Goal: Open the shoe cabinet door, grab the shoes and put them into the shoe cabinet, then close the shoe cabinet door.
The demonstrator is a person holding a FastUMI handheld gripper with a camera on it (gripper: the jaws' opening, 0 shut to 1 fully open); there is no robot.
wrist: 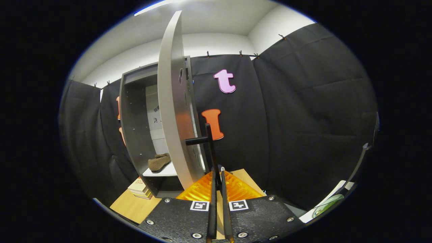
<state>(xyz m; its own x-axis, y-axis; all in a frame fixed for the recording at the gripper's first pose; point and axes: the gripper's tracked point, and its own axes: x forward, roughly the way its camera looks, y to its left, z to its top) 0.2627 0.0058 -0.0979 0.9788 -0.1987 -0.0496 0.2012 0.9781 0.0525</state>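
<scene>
Standing ajar, the cabinet door (pixel 173 111) rises at twelve o'clock from the gripper (pixel 218 175), whose fingers are pressed together on the dark door handle (pixel 206 140) just ahead. Behind the door at ten o'clock the shoe cabinet (pixel 135 128) is open, with a brown shoe (pixel 159 162) lying on its white shelf. Some books (pixel 140 189) lie on the wooden floor (pixel 135 206) at the cabinet's foot, at nine o'clock from the fingertips.

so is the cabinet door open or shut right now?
Open. The door stands swung out edge-on, showing a shoe on the shelf inside the cabinet. The tongs are closed on its black handle.
</scene>
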